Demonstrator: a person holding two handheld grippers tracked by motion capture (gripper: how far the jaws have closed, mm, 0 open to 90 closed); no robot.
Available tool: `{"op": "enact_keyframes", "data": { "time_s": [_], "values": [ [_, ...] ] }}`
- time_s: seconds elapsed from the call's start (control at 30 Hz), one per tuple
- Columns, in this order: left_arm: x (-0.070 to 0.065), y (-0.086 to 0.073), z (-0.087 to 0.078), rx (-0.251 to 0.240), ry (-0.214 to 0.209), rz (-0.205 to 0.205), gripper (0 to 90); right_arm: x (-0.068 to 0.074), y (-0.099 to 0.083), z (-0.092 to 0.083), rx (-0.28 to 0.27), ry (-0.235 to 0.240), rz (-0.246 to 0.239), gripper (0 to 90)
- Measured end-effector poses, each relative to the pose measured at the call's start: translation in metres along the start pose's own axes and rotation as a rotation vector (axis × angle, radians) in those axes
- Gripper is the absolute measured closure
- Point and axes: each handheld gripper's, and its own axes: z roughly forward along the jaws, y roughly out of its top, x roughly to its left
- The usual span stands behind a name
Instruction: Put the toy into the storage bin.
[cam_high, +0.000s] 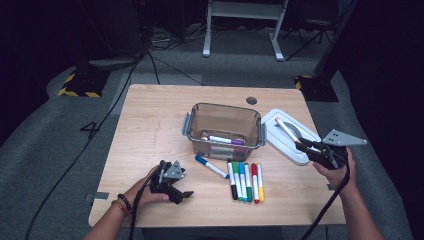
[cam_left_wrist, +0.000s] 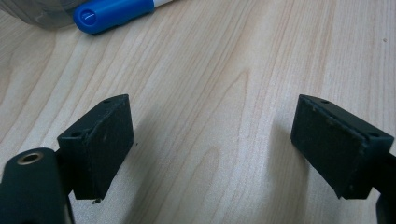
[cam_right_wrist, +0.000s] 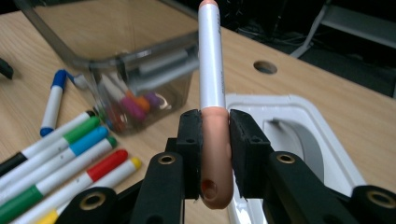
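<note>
My right gripper (cam_high: 306, 145) hovers over the white lid (cam_high: 283, 145) at the table's right, shut on the cap end of a peach-capped white marker (cam_high: 286, 130). In the right gripper view the marker (cam_right_wrist: 211, 70) stands up from between the pads of that gripper (cam_right_wrist: 215, 154). The left gripper (cam_high: 183, 194) rests low on the table near the front left. Its jaws (cam_left_wrist: 212, 149) stand apart over bare wood, with nothing between them. A blue-capped marker (cam_high: 210, 166) lies just ahead of it, and its blue cap (cam_left_wrist: 114, 13) appears in the left gripper view.
A clear plastic bin (cam_high: 226, 108) at the table's middle holds a few markers. Several markers (cam_high: 245, 181) lie side by side in a row in front of the bin. A round cable hole (cam_high: 251, 100) sits near the far edge.
</note>
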Motion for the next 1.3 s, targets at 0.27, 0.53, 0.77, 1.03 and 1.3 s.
{"op": "enact_keyframes", "data": {
  "time_s": [0.27,0.53,0.77,1.03,1.3],
  "values": [
    [0.000,0.000,0.000,0.000,0.000,0.000,13.6,0.009,0.044,0.017,-0.028,0.056,-0.071,75.5],
    [0.000,0.000,0.000,0.000,0.000,0.000,13.6,0.025,0.079,0.046,0.003,0.110,-0.151,75.4],
    [0.000,0.000,0.000,0.000,0.000,0.000,13.6,0.036,0.095,0.078,0.044,0.180,-0.180,75.4],
    [0.000,0.000,0.000,0.001,0.000,0.000,13.6,0.055,0.101,0.112,0.085,0.263,-0.215,75.4],
    [0.000,0.000,0.000,0.001,0.000,0.001,13.6,0.068,0.102,0.143,0.167,0.313,-0.259,75.4]
  ]
}}
